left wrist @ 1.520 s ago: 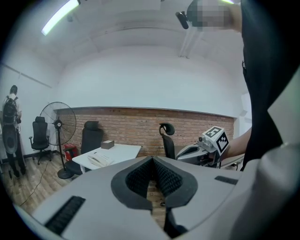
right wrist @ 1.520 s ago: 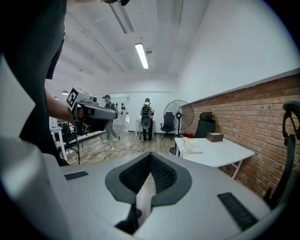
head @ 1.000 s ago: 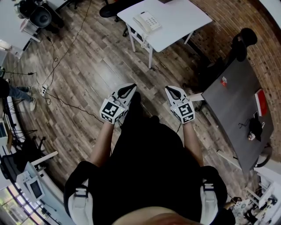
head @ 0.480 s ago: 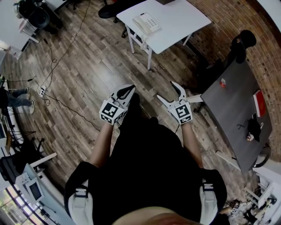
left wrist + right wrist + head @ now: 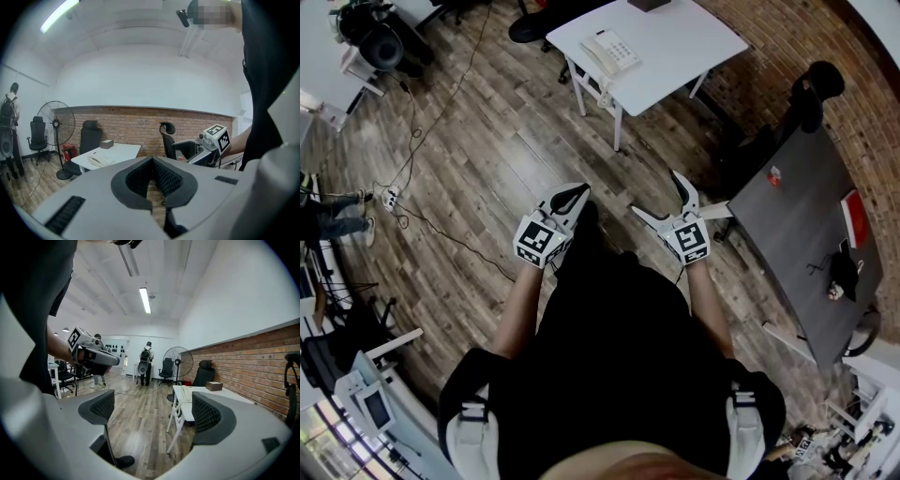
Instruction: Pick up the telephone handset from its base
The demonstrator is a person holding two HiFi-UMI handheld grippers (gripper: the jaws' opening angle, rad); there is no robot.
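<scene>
The white telephone with its handset on the base sits on a white table far ahead across the wood floor. Both grippers hang at waist height, well short of the table. My left gripper is shut with nothing in it; in its own view the pads meet, and the telephone lies far off to the left. My right gripper has its jaws opening wide, nothing between them. In the right gripper view the telephone shows small on the table.
A grey desk with small items stands at the right, a black office chair beyond it. Cables trail over the floor at the left. A small box is on the white table. A standing fan and people are far off.
The right gripper's jaws have gone from shut to wide open. The left gripper stays shut, and both hands have kept their place.
</scene>
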